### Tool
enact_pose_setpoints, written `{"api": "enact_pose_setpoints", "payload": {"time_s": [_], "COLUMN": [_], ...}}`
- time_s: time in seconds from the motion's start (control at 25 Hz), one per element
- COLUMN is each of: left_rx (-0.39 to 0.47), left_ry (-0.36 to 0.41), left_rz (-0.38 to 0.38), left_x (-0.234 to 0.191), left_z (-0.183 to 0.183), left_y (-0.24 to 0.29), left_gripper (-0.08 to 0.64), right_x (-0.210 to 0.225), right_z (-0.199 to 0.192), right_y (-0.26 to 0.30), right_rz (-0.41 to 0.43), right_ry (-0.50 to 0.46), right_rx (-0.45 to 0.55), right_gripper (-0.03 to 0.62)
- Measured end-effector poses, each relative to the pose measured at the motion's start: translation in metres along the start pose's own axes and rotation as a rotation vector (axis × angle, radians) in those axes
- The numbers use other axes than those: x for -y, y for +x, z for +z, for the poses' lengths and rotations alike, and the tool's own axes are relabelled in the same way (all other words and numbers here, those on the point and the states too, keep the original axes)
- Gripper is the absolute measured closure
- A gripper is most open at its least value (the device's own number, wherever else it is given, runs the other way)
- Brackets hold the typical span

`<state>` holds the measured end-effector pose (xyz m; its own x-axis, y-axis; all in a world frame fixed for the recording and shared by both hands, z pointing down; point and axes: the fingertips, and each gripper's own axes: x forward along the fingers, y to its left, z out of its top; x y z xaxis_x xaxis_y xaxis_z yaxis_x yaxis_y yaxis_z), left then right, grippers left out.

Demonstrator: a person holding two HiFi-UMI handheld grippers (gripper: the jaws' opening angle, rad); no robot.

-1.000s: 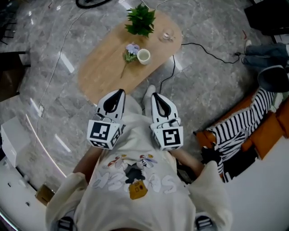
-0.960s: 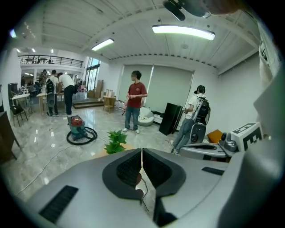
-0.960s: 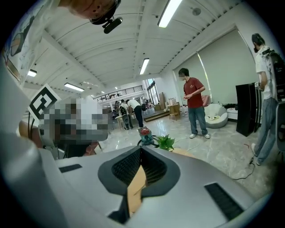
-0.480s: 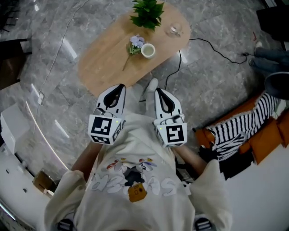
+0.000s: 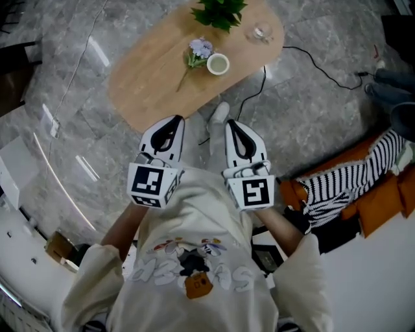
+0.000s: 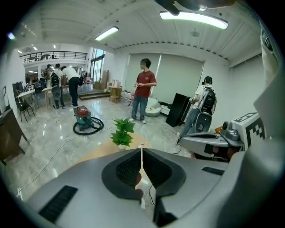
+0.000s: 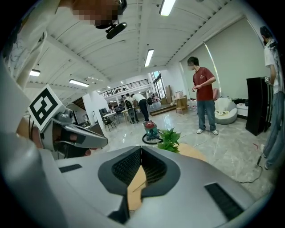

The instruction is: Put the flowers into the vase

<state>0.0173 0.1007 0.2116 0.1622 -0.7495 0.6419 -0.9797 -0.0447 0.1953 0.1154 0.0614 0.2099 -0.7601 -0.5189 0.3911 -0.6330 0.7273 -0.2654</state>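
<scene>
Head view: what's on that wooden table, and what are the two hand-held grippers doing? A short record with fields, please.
Table: oval, wooden
Flowers: pale purple bunch lying flat on the table, right beside the white pot, not in it
Vase: small white pot, upright, no flowers in it
Other items: green potted plant; small glass item
Left gripper: shut, nothing held, not at the table yet
Right gripper: shut, nothing held, not at the table yet
</scene>
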Motion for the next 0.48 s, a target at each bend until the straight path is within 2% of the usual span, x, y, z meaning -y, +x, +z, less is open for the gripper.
{"api": "enact_pose_setpoints", "payload": {"time_s": [0.48], "left_rx": [-0.036], "left_ry": [-0.034], "left_rz": [0.005], "left_x": [-0.021], "left_z": [-0.028], "left_y": [0.037], "left_gripper": [0.546], "right_x": [0.004], "right_z": [-0.038], "right_y": [0.037], "right_rz": [0.006], "right_ry": [0.016], "right_rx": [-0.072], "right_gripper": [0.588]}}
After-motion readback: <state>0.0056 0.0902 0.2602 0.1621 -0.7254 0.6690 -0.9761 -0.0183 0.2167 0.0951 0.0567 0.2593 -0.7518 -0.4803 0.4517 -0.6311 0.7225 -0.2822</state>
